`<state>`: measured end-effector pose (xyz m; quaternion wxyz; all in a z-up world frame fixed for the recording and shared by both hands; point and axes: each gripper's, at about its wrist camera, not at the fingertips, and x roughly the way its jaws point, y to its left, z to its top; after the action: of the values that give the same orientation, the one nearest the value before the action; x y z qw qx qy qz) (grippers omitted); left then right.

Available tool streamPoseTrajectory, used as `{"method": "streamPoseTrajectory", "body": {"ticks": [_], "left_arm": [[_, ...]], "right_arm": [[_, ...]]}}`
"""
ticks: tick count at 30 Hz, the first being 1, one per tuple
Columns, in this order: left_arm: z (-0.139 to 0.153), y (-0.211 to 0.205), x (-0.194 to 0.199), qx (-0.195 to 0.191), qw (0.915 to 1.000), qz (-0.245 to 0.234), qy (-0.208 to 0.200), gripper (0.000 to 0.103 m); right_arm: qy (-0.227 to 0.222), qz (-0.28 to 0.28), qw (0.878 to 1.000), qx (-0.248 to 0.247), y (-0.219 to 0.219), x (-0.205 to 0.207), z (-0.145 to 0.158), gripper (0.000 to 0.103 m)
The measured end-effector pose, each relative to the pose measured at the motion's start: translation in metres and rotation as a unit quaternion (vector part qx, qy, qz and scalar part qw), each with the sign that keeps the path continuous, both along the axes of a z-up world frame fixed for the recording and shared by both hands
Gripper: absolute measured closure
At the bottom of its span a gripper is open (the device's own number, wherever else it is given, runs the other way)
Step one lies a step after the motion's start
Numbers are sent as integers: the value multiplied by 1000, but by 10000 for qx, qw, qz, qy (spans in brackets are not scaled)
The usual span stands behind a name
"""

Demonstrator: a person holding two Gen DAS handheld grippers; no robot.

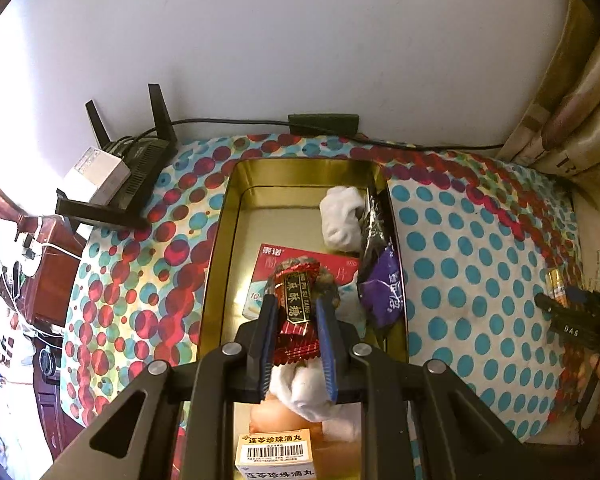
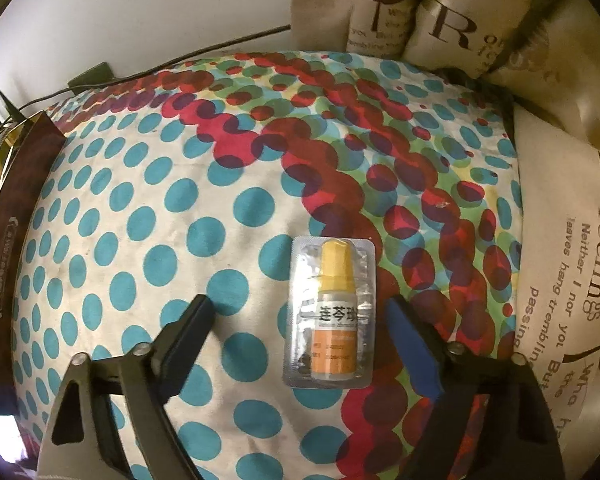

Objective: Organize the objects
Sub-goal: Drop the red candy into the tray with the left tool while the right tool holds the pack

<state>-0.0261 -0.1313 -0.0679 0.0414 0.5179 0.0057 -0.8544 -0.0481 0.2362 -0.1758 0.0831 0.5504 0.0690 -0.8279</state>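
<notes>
A red candy [image 1: 297, 312] is held pinched in the left gripper [image 1: 296, 322] over the gold tin [image 1: 220, 240], judged ready for release inside, while a blistered vial [image 2: 332, 316] on the dotted cloth [image 2: 140, 200] is straddled, untouched, by the spread right gripper [image 2: 300, 320]

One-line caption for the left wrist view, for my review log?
Left gripper shut on a red candy packet above the gold tin on the dotted cloth.

Glossy gold metal tin [image 1: 236, 208], matt dotted cloth [image 2: 140, 208], shiny red foil candy wrapper [image 1: 296, 320], clear plastic blister pack [image 2: 329, 314].
</notes>
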Motion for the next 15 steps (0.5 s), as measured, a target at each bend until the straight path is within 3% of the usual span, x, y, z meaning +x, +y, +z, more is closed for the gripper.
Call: {"method": "streamPoseTrajectory", "body": {"ticks": [2, 4, 5, 6, 15], "left_arm": [[-1, 1, 0, 8, 10000, -11, -2, 83], [-2, 3, 1, 12, 10000, -42, 2, 83], [-2, 3, 1, 20, 10000, -47, -6, 83], [-3, 4, 1, 36, 10000, -51, -11, 83], [-4, 3, 6, 47, 10000, -46, 2, 81]], "right_arm": [[48, 39, 10000, -8, -2, 1, 2, 32], [96, 65, 9999, -21, -4, 1, 3, 45], [124, 77, 9999, -26, -4, 1, 5, 58], [137, 108, 9998, -48, -4, 0, 7, 65], [127, 185, 9997, -91, -15, 0, 7, 66]]}}
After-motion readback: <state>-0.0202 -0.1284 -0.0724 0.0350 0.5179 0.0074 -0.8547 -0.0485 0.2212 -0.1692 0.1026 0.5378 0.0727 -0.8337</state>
